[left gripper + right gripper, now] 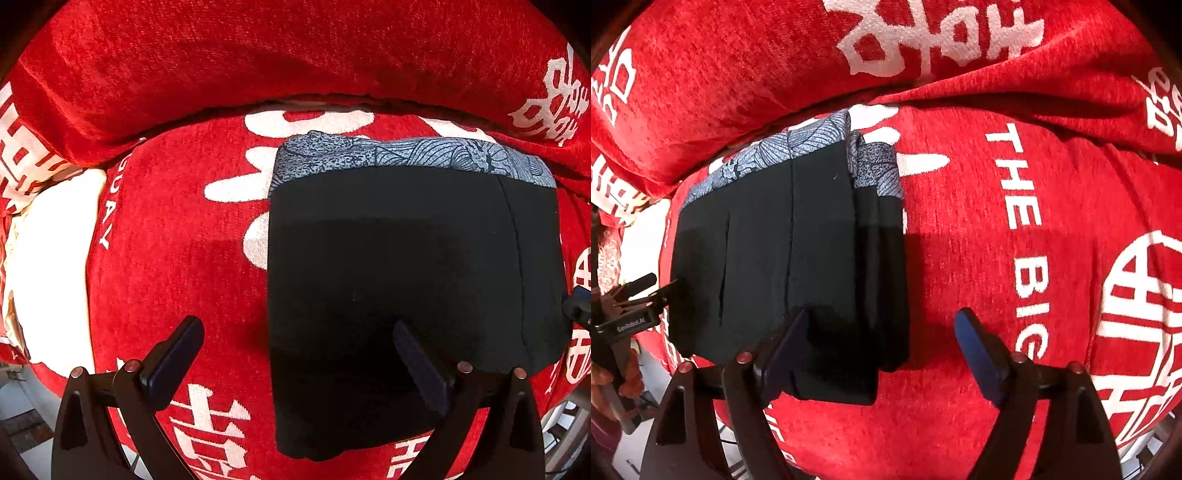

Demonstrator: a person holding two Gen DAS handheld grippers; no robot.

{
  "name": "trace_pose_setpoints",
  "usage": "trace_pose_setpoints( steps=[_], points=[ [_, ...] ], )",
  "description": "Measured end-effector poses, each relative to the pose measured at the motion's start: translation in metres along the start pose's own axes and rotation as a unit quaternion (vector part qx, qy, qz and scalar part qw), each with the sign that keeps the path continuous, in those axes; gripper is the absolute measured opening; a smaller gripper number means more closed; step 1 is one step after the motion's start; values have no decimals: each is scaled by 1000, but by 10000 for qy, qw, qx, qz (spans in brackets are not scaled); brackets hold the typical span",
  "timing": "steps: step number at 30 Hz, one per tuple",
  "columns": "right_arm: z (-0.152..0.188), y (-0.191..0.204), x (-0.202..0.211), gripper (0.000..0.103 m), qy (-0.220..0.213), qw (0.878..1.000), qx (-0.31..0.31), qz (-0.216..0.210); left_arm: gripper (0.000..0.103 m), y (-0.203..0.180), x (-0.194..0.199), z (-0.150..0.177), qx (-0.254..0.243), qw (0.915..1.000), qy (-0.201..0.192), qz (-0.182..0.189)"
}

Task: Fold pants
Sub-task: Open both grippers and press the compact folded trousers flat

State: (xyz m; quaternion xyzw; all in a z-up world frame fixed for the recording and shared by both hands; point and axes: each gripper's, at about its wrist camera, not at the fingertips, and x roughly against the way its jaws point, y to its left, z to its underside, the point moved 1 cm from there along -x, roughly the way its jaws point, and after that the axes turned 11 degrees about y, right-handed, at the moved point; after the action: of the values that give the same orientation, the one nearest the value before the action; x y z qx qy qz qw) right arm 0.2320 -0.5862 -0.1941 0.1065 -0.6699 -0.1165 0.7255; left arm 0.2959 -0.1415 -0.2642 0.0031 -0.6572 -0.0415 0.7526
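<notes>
The black pants (406,240) lie folded into a compact rectangle on the red cover, their grey patterned waistband (369,155) at the far end. My left gripper (295,323) hangs open above their near left edge, one finger over the cloth and one over the cover. In the right wrist view the pants (775,229) fill the left half, folded layers stacked along their right edge. My right gripper (883,314) is open over the near right corner, pinching nothing. The left gripper (635,295) shows at the pants' far side.
A red cover with white characters (1015,258) drapes the seat and the back cushion (258,55) behind the pants. A pale uncovered patch (55,258) lies at the left. A hand (613,380) holds the left tool. Floor shows past the seat's front edge.
</notes>
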Motion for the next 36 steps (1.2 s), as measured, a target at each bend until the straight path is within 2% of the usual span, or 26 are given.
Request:
trace_pose_setpoints(
  steps=[6, 9, 11, 13, 16, 18, 21, 24, 27, 30, 32, 34, 35, 36],
  points=[
    [-1, -3, -3, 86, 32, 10000, 16, -63, 103, 1, -5, -4, 5, 9999, 72, 144],
    [-3, -4, -5, 87, 7, 9999, 58, -116, 103, 3, -8, -7, -18, 9992, 114, 370],
    [-4, -6, -6, 87, -23, 9995, 102, -301, 103, 6, -12, -10, -57, 9972, 203, 722],
    [-7, -11, -8, 88, -5, 9972, 127, -736, 103, 12, -20, -13, -60, 9919, 383, 1210],
    [-12, -22, -17, 88, 141, 9931, 84, -1165, 103, 22, -36, -19, -80, 9788, 701, 1923],
    [-17, -29, -25, 88, 254, 9881, 41, -1514, 103, 27, -45, -25, -79, 9712, 775, 2251],
    [-25, -39, -37, 88, 406, 9782, -77, -2037, 103, 28, -52, -33, -102, 9637, 764, 2555],
    [-35, -45, -49, 88, 469, 9684, -181, -2444, 103, 19, -54, -36, -201, 9602, 705, 2695],
    [-37, -49, -55, 91, 342, 9603, -347, -2747, 103, 12, -56, -39, -237, 9613, 668, 2662],
    [-40, -50, -57, 94, 340, 9572, -523, -2826, 103, 12, -56, -40, -184, 9617, 647, 2659],
    [-43, -44, -56, 93, 409, 9622, -489, -2649, 103, 12, -54, -39, -153, 9628, 634, 2623],
    [-45, -38, -54, 73, 558, 9622, -443, -2630, 93, 14, -47, -34, -172, 9648, 515, 2574],
    [-45, -38, -52, 71, 562, 9616, -463, -2646, 90, 13, -42, -32, -198, 9652, 436, 2572],
    [-44, -38, -50, 62, 557, 9596, -453, -2719, 82, 12, -33, -28, -250, 9657, 308, 2564]
  ],
)
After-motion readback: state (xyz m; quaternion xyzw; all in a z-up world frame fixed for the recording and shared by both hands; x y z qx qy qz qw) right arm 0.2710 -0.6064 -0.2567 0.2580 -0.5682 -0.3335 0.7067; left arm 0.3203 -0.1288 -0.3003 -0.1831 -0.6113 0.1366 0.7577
